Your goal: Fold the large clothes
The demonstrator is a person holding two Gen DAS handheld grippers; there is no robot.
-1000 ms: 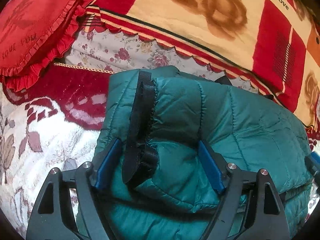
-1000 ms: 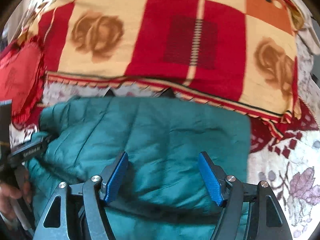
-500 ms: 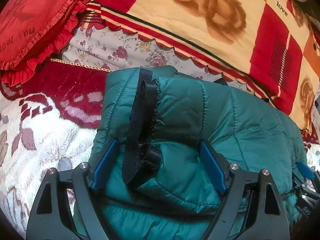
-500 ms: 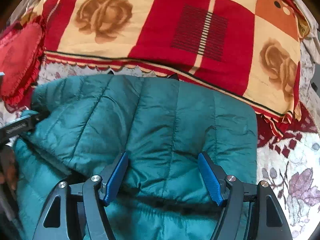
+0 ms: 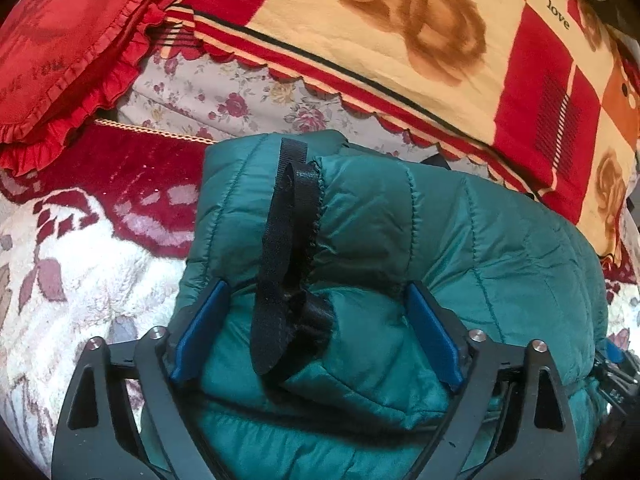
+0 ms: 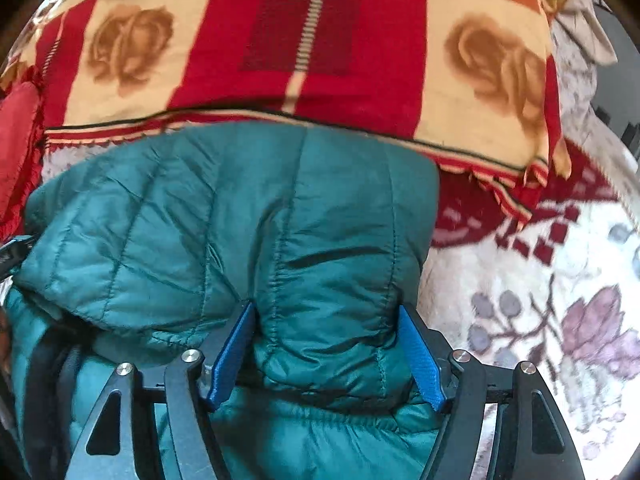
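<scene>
Teal quilted puffer jacket lies on the bed's plush floral blanket, top layer doubled toward the camera, black trim strap on top. Left claw: jaws have just been opening, wide, the fold between them, pads barely touching. Right claw: half open, pads pressing a padded fold. Judgement: set the fold down flat, free the right side too, then press out trapped air.

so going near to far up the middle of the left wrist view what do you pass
tongs → black strap on the green puffer jacket → flowered sheet → red and cream rose blanket
</scene>
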